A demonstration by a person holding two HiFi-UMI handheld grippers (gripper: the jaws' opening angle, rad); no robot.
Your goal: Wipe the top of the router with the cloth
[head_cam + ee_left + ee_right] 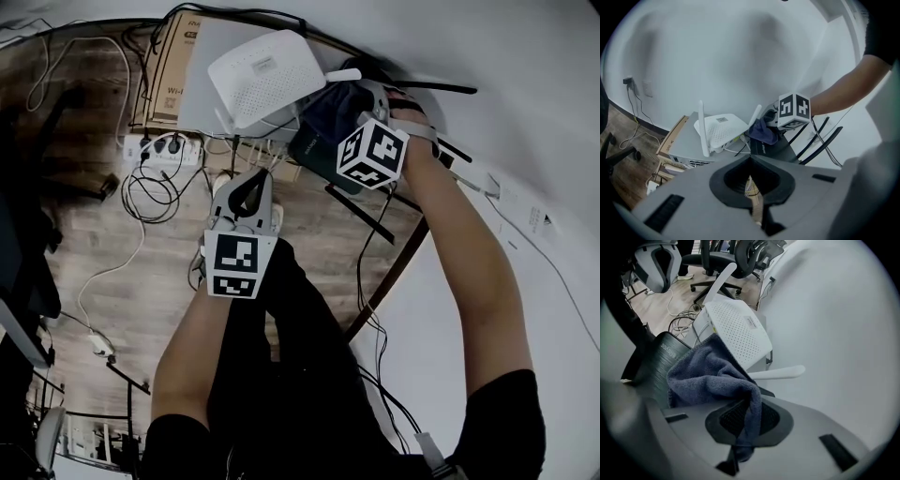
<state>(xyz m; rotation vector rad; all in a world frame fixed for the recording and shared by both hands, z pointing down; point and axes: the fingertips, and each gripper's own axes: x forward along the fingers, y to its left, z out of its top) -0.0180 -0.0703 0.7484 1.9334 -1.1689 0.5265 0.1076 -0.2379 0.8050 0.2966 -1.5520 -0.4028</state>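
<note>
The white router [267, 80] lies tilted on a grey box [200, 94] by the wall, its white antennas sticking out. My right gripper [361, 103] is shut on a dark blue cloth [328, 122], which bunches against the router's right edge. In the right gripper view the cloth [708, 376] hangs from the jaws and rests partly on a black router [658, 362], just below the white router [738, 331]. My left gripper [248, 187] hovers lower, apart from the router, jaws together and holding nothing. From the left gripper view the white router [722, 131] and cloth [762, 131] lie ahead.
A cardboard box [157, 66] sits under the grey box. A power strip [164, 150] with tangled cables lies on the wooden floor. Black antennas [820, 136] jut right of the black router [771, 150]. Office chairs [717, 254] stand behind. The white wall is close on the right.
</note>
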